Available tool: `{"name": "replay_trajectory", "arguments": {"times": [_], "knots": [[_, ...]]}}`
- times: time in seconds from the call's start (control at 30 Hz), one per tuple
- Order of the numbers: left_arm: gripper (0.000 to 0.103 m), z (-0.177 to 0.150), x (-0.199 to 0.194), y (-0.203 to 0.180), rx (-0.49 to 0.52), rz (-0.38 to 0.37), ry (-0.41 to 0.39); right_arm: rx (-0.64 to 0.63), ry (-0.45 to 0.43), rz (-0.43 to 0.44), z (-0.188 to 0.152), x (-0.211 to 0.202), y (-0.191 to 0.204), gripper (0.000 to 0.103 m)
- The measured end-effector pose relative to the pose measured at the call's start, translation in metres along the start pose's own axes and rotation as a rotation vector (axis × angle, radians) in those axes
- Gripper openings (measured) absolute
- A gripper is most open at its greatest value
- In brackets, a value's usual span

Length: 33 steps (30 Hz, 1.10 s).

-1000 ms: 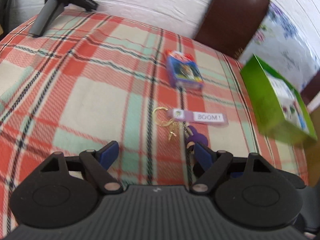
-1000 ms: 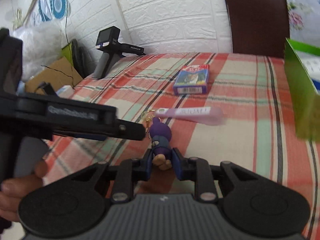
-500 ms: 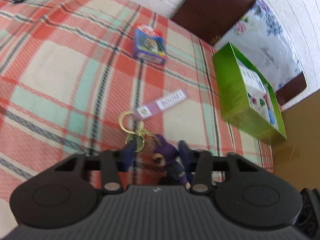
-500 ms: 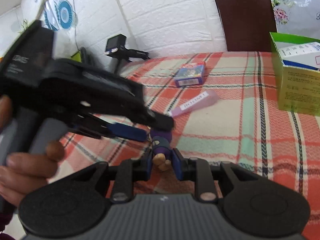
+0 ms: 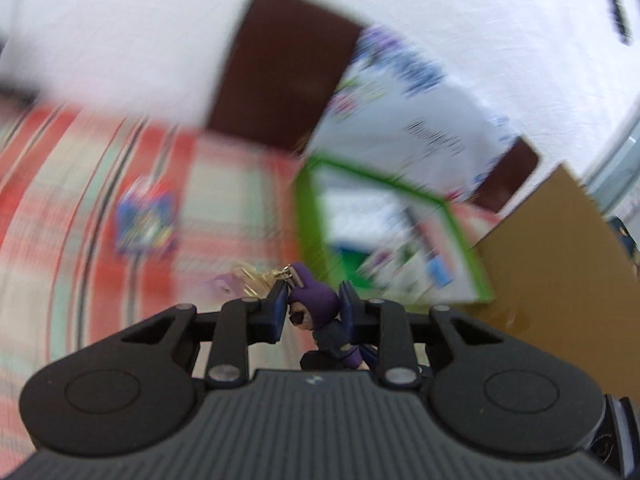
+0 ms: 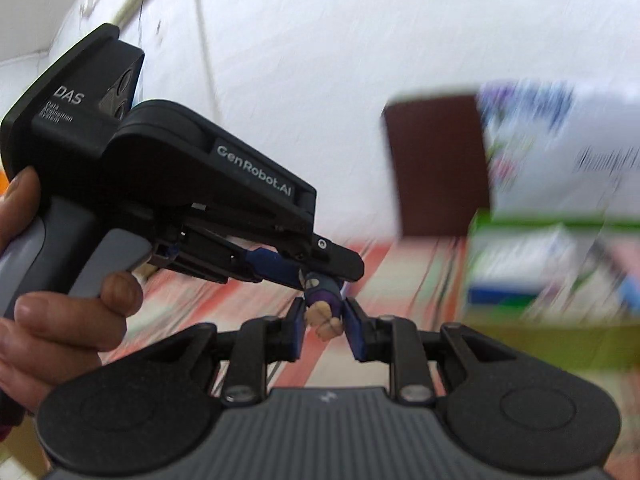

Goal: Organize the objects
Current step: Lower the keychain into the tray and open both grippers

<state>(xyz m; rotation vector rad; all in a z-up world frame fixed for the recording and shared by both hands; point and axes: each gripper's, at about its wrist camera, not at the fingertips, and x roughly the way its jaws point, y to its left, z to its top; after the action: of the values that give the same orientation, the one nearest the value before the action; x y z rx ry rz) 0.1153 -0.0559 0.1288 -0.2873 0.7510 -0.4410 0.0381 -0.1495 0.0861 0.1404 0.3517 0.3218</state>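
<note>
A small purple figure keychain is held between both grippers, lifted above the plaid cloth. My left gripper is shut on the figure's hooded head; its gold rings and chain hang to the left. In the right wrist view my right gripper is shut on the figure's feet, with the left gripper body coming in from the left above it. The green box lies blurred ahead on the right and also shows in the right wrist view.
A blue card pack lies on the red plaid cloth to the left. A brown chair back stands behind the table. A cardboard panel is at the right. Both views are motion-blurred.
The left gripper has closed on the purple figure's head. Both grippers have lifted the keychain off the cloth and swung toward the green box.
</note>
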Motion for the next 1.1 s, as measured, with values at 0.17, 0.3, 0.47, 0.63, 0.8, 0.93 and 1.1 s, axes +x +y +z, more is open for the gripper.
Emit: {"name": "replay_trajectory", "arguments": {"times": [0.17,0.3,0.47,0.63,0.8,0.93,1.1], "knots": [[0.029,0.038,0.007,-0.058,0.129,-0.091,-0.074,-0.041,-0.166,-0.133,0.041,-0.022,-0.025,0.021],[0.029,0.051,0.032,-0.095,0.220,-0.165,-0.089,-0.035,-0.247,-0.250,0.054,-0.030,-0.050,0.021],[0.029,0.059,0.085,-0.123,0.249,-0.240,-0.031,-0.013,-0.280,-0.389,0.047,-0.025,-0.092,0.021],[0.035,0.051,0.143,-0.130,0.266,-0.190,0.019,0.028,-0.217,-0.480,0.027,0.006,-0.130,0.022],[0.038,0.043,0.176,-0.107,0.232,-0.093,0.093,0.110,-0.075,-0.544,0.001,0.045,-0.161,0.034],[0.038,0.040,0.170,-0.092,0.229,-0.038,0.076,0.098,-0.089,-0.548,-0.007,0.042,-0.156,0.038],[0.038,0.032,0.155,-0.093,0.264,0.051,0.057,0.124,-0.108,-0.543,-0.008,0.023,-0.150,0.038]]}}
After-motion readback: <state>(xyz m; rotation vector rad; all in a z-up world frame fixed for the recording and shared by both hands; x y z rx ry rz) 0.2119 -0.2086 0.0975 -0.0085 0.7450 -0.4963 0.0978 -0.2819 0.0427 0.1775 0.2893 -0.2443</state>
